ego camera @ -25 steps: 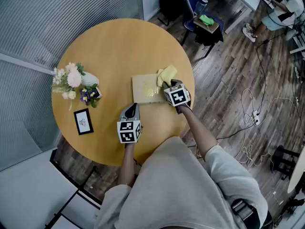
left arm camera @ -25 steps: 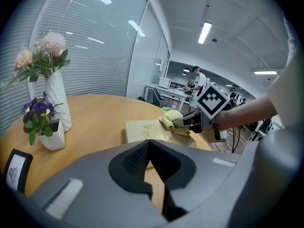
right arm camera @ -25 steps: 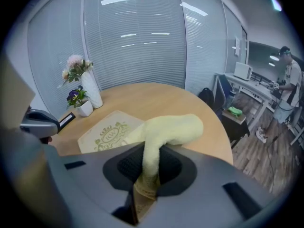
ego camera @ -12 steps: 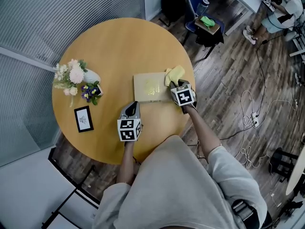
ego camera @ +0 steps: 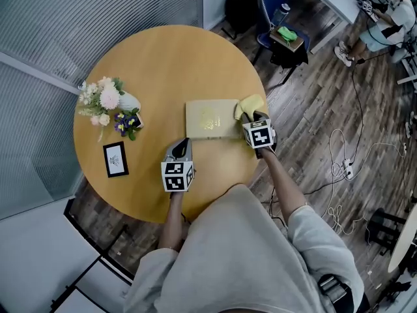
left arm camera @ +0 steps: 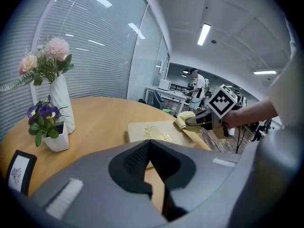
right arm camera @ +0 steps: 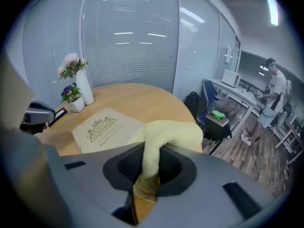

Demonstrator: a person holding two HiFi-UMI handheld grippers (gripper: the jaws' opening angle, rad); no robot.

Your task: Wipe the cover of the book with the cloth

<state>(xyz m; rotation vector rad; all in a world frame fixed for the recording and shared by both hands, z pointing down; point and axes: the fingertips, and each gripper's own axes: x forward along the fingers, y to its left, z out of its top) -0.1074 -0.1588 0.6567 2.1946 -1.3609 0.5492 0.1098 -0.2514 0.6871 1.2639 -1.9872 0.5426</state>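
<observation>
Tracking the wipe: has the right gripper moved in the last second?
Yes. The right gripper dragged the yellow cloth rightward across the tan rectangular book, toward the round wooden table's edge.

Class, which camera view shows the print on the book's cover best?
The right gripper view: the book lies close, crest and lettering plain beside the held cloth. The head view shows it tiny from above; the left gripper view, low and foreshortened.
</observation>
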